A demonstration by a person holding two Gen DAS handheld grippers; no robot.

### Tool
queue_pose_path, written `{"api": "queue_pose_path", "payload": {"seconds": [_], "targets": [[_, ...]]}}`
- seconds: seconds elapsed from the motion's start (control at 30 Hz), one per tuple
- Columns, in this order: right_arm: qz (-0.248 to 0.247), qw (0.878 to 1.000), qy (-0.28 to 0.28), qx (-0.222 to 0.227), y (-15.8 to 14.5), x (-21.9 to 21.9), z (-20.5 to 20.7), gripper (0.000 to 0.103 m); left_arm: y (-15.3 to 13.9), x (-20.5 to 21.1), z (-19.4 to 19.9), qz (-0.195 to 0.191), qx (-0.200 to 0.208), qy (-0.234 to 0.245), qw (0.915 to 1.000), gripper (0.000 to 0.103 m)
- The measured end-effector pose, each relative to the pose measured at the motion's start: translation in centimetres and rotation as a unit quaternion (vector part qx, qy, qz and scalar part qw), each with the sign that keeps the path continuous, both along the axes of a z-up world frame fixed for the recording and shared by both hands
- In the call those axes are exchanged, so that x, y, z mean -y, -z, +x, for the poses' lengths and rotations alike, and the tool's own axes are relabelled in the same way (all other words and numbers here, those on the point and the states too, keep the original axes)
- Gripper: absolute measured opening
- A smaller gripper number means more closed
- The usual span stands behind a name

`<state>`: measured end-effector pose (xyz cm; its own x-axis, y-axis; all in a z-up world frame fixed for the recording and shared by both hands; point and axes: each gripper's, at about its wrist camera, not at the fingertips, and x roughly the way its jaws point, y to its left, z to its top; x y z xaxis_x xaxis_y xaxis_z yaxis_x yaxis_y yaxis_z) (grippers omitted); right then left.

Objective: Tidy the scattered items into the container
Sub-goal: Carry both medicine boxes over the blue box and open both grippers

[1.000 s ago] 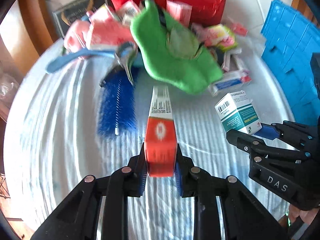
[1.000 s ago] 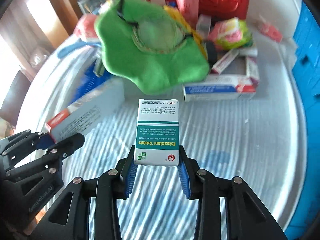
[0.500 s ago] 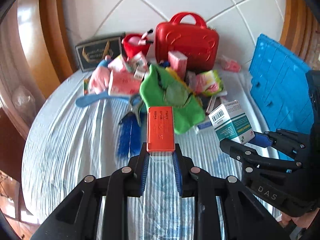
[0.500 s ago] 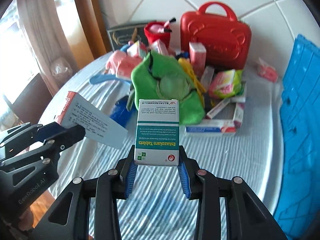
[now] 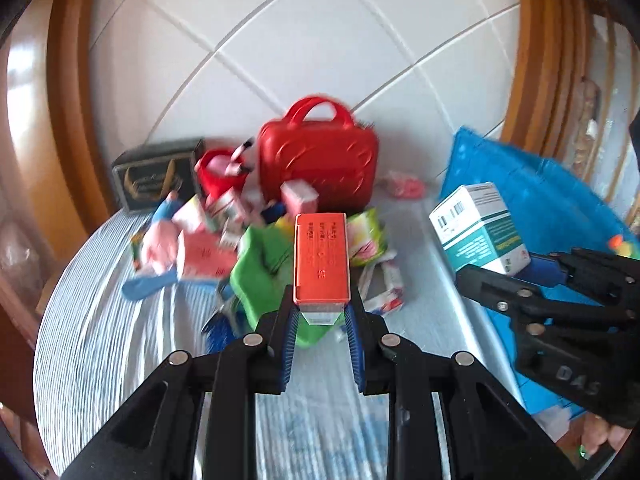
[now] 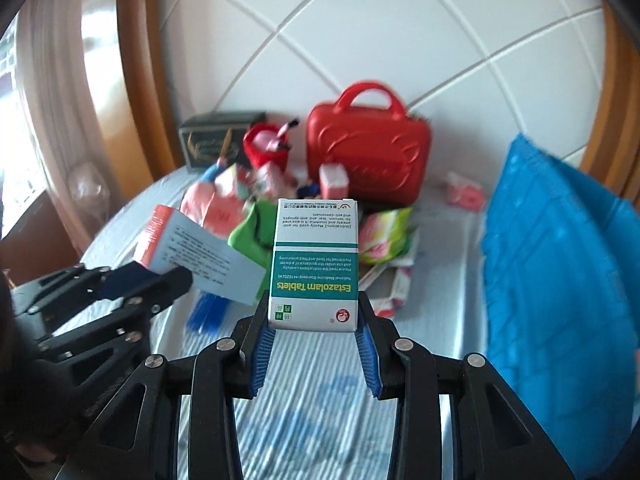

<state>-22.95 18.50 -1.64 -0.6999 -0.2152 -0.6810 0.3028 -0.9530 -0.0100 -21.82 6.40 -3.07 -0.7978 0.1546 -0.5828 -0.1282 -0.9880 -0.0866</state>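
White tiled wall and wooden trim back your round desk, its striped cloth crowded at the far side. Your left tongs are clamped on one orange-ended box, lifted clear of the desk; your right tongs are closed on one teal-and-white tablet box, also aloft. The blue container sits at the right edge — neither box is over it yet, and little shows inside it from here. By my judgement you are early on: two items in hand, a whole heap left. Countable there — one red case, one green cloth, one blue brush, one dark box; the small packets blur beyond counting.
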Motion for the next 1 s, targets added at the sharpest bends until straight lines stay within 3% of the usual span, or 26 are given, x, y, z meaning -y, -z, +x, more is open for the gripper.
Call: {"api": "queue_pose_path", "payload": {"seconds": [0.17, 0.33, 0.5, 0.6, 0.73, 0.83, 1.0], "targets": [[-0.016, 0.998, 0.032, -0.042, -5.0, -4.6, 3.0, 0.037, -4.4, -4.6, 0.6, 0.001, -0.043, 0.048, 0.9979, 0.022], [-0.026, 0.993, 0.075, -0.084, -9.0, -12.0, 6.9, 0.037, -9.3, -11.3, 1.6, 0.002, -0.097, 0.087, 0.9915, 0.022], [-0.016, 0.985, 0.124, -0.119, -11.2, -20.8, 10.5, 0.037, -13.6, -20.3, 3.1, 0.016, -0.136, 0.127, 0.9824, 0.022], [-0.008, 0.98, 0.161, -0.116, -10.9, -27.1, 11.5, 0.037, -15.0, -26.0, 3.9, 0.025, -0.13, 0.154, 0.9792, 0.022], [0.006, 0.976, 0.195, -0.099, -8.5, -34.0, 11.6, 0.037, -14.2, -32.9, 4.4, 0.013, -0.088, 0.189, 0.9779, 0.022], [0.002, 0.977, 0.201, -0.071, -5.9, -38.2, 11.2, 0.037, -11.6, -37.0, 4.2, -0.006, -0.034, 0.203, 0.9785, 0.022], [-0.003, 0.982, 0.182, -0.041, -2.6, -41.7, 11.1, 0.037, -7.1, -40.7, 4.2, -0.04, 0.024, 0.182, 0.9822, 0.022]]}}
